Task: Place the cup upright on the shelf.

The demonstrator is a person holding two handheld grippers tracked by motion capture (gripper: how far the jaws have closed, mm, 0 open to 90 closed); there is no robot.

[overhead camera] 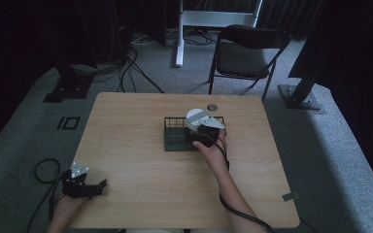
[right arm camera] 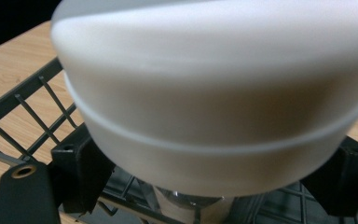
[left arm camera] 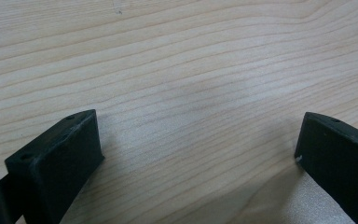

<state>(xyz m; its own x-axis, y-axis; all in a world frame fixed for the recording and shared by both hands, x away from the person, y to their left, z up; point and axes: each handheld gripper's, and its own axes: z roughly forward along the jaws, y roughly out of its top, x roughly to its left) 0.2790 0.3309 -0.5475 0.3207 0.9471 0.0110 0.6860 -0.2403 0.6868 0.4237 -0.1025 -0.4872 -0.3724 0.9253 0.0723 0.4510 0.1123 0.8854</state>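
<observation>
Right gripper (overhead camera: 205,137) fingers clamped either side of the white bowl (overhead camera: 194,118), sitting above the wire basket (overhead camera: 172,138). Left gripper (overhead camera: 85,187) fingers apart, way off near the desk (overhead camera: 126,160) corner.

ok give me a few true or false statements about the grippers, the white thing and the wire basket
1. The right gripper has its jaws on either side of the white round object. True.
2. The wire basket sits on the floor beside the chair. False: it stands on the wooden table, near the middle.
3. The left gripper grips a cup. False: its jaws are wide apart with bare table between them.
4. The left gripper rests near the table's near left corner, far from the basket. True.
5. The white round object is over the basket. True.
6. A folding chair stands on the table. False: it stands on the carpet beyond the table.
</observation>
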